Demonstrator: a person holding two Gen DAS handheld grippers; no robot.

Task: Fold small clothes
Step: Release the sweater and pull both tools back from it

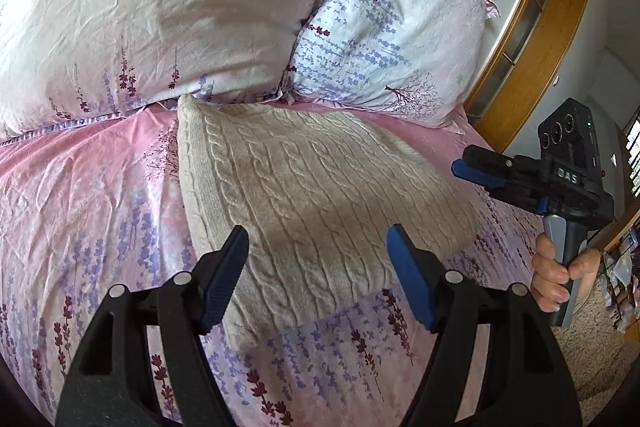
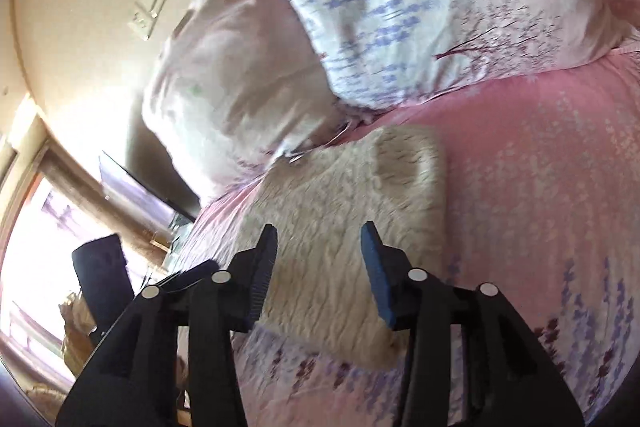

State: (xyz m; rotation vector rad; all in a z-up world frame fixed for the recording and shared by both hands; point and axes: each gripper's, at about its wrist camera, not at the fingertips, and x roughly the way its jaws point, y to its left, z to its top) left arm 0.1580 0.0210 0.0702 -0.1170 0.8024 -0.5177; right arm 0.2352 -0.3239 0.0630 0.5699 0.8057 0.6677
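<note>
A cream cable-knit sweater lies folded into a thick rectangle on the pink flowered bed cover. My left gripper hovers over the sweater's near end, open, with nothing between its blue pads. My right gripper is held by a hand off the sweater's right edge, its tips just clear of the knit. In the blurred right wrist view the right gripper stands open above the folded sweater, and no cloth is pinched.
Two flowered pillows lean at the head of the bed, touching the sweater's far end. Wooden furniture stands to the right and beige carpet lies beside the bed. In the right wrist view a bright window is at the left.
</note>
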